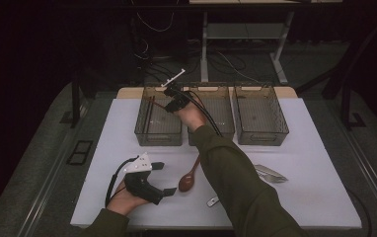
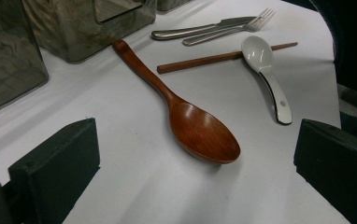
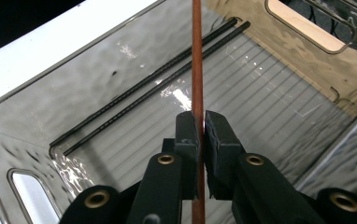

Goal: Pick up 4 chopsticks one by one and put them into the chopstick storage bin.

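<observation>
My right gripper (image 1: 172, 101) reaches over the left clear bin (image 1: 158, 139) at the back of the table. In the right gripper view its jaws (image 3: 199, 123) are shut on a brown chopstick (image 3: 197, 56) that stands above the bin's ribbed floor (image 3: 279, 88). Two black chopsticks (image 3: 139, 88) lie inside that bin. My left gripper (image 1: 164, 178) rests near the table's front left, open, with nothing between its pads. A brown wooden spoon (image 2: 200, 130) lies on the white table just ahead of it, also seen as the wooden spoon (image 1: 189, 178) in the high view.
A second brown chopstick (image 2: 204, 60), a white ceramic spoon (image 2: 263, 56) and a metal fork and knife (image 2: 204, 30) lie beyond the wooden spoon. Two more clear bins, the middle bin (image 1: 211, 137) and the right bin (image 1: 260, 138), stand beside the left one. The right forearm crosses the table's middle.
</observation>
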The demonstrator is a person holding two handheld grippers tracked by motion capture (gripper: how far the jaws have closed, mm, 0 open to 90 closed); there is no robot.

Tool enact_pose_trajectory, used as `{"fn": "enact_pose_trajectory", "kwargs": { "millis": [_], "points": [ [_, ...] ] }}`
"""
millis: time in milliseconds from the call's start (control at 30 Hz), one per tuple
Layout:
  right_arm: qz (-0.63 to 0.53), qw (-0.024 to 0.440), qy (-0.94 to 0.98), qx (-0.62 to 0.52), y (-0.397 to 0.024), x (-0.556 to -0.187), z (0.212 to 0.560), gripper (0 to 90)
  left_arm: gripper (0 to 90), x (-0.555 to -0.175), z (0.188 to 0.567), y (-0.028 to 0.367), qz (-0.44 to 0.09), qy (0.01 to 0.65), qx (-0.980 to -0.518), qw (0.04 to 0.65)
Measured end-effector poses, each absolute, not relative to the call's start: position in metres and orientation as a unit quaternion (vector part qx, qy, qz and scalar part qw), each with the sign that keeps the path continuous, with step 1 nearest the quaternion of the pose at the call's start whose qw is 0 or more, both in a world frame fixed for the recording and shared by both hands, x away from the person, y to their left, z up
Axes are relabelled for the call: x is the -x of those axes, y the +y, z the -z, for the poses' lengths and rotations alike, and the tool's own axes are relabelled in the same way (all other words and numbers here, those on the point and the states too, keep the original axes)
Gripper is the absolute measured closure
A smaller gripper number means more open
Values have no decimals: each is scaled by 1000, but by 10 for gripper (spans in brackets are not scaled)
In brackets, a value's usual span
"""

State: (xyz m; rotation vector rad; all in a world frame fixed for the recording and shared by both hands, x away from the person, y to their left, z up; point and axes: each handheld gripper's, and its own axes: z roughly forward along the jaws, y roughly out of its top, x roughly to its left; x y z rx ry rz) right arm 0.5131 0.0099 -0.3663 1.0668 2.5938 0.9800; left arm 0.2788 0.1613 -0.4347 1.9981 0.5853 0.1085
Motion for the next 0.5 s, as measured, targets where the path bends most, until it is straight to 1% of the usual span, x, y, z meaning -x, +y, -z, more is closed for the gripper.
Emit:
{"fn": "enact_pose_trajectory", "kwargs": {
  "millis": [67, 200, 367, 400, 500],
  "points": [
    [-333, 86, 867, -362, 11, -513, 366, 818, 0, -279, 435, 161, -44, 242, -828, 503],
    [-336, 83, 866, -361, 10, -514, 365, 722, 0, -279, 435, 161, -44, 242, -828, 504],
    [-341, 73, 867, -357, 5, -513, 364, 644, 0, -279, 435, 161, -45, 241, -829, 503],
    [-343, 68, 866, -357, 4, -513, 363, 622, 0, -279, 435, 161, -45, 242, -829, 502],
    [-342, 73, 867, -355, 2, -512, 362, 542, 0, -279, 435, 161, -43, 243, -829, 502]
  ]
}}
